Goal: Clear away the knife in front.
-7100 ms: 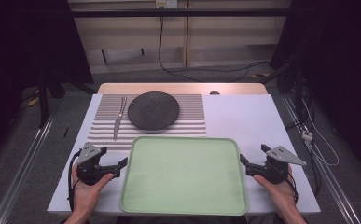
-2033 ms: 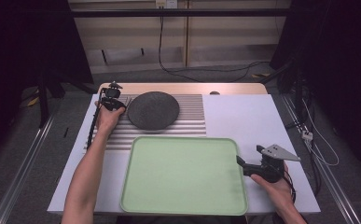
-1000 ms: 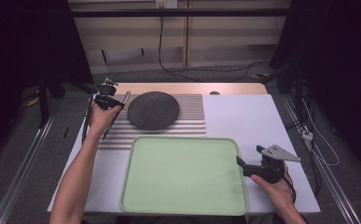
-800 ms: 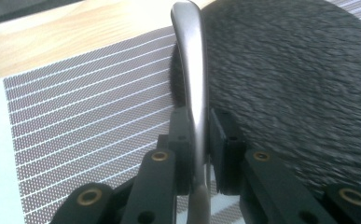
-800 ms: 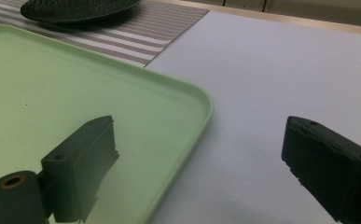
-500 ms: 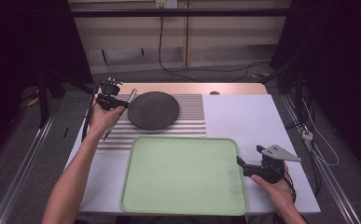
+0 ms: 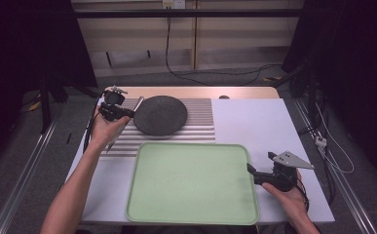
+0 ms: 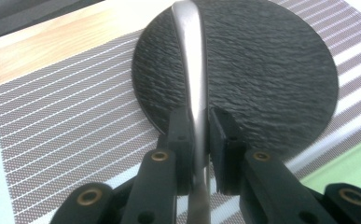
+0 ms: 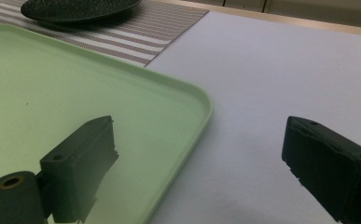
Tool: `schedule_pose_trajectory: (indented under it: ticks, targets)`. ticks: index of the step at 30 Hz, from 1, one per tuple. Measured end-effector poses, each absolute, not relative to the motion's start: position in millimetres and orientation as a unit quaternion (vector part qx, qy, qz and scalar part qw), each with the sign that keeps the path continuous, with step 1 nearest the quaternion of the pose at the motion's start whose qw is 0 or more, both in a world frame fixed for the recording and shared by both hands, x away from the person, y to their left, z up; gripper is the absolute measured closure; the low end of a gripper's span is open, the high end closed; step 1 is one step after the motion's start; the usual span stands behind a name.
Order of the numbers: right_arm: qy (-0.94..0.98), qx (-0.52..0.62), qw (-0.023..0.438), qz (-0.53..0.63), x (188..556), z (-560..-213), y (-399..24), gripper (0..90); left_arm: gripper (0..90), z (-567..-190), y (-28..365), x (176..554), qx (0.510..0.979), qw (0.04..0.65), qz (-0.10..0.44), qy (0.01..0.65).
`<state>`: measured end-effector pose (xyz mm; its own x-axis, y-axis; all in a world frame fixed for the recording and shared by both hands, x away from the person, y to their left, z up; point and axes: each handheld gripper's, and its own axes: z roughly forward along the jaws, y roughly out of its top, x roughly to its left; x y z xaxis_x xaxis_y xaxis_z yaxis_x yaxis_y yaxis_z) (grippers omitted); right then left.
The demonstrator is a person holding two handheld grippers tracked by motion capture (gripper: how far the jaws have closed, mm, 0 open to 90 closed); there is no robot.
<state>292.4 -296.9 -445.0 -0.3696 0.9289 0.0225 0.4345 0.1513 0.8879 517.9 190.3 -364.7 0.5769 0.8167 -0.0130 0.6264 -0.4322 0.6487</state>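
The knife is plain silver metal, smooth and shiny, with a long handle that widens to a rounded end at 12 o'clock in the left gripper view. The left gripper has its two black jaws pressed against the handle's sides, nearly closed, holding the knife above the striped placemat with the handle crossing over the left part of the dark, rough-textured round plate. In the high view the knife sits at about 10 o'clock from the green tray. The right gripper has its jaws wide apart with nothing between them, over the tray's rim and the white table
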Motion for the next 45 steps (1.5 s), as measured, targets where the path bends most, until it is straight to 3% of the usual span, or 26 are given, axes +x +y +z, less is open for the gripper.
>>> schedule_pose_trajectory:
  ticks: [45]
  targets:
    - [0.707,0.483,0.282,0.433,292.7,-445.1,-295.4,9.1,79.8,-348.1,148.1,444.9,0.863,0.326,0.137,0.361]
